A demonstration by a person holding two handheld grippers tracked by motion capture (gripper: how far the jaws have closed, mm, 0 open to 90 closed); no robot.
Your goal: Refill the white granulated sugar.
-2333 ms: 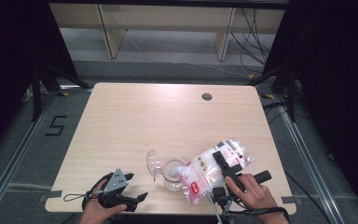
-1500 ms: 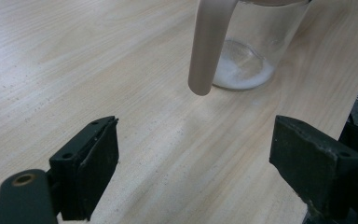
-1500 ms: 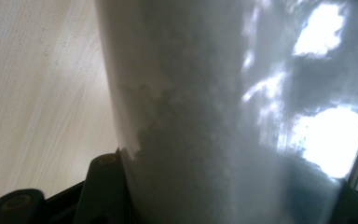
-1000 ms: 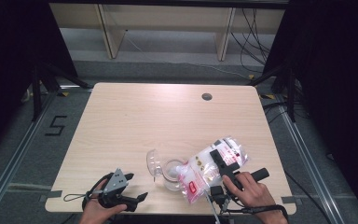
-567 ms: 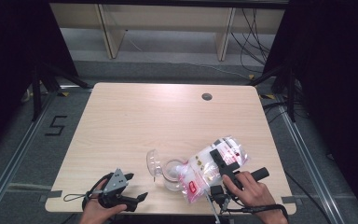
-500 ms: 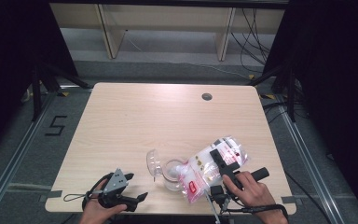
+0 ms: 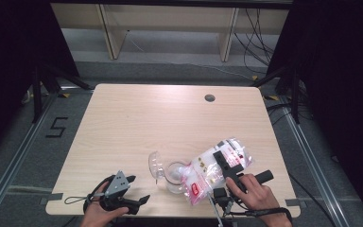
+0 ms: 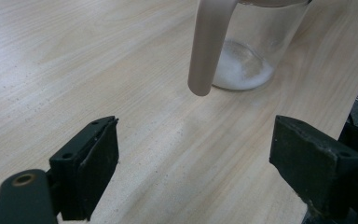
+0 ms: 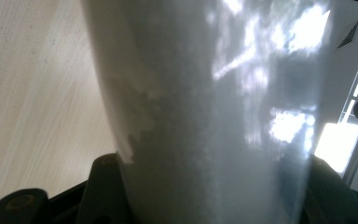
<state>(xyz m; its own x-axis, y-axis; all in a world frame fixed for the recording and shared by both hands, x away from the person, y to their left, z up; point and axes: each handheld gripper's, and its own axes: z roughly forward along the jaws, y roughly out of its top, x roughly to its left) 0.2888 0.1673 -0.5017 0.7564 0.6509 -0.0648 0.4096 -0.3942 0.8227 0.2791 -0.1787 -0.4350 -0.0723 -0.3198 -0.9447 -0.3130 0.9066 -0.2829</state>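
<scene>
Dark curtains and grey floor ring our light wood bench (image 7: pixel 137 123), bare apart from a small round hole (image 7: pixel 210 98) far right. Near the front-left corner our left gripper (image 7: pixel 133 193) rests low, jaws wide apart and empty, likely parked clear of the pour. Just right sits the glass jar (image 7: pixel 172 172) with white powder at its bottom, hinged lid (image 7: pixel 155 164) flipped open leftward. Our right gripper (image 7: pixel 220 160) clamps the plastic bag (image 7: pixel 217 168) of white powder, tilted with its mouth at the jar rim, presumably to pour. Front edge is close to jar and bag; open room lies behind and left.
</scene>
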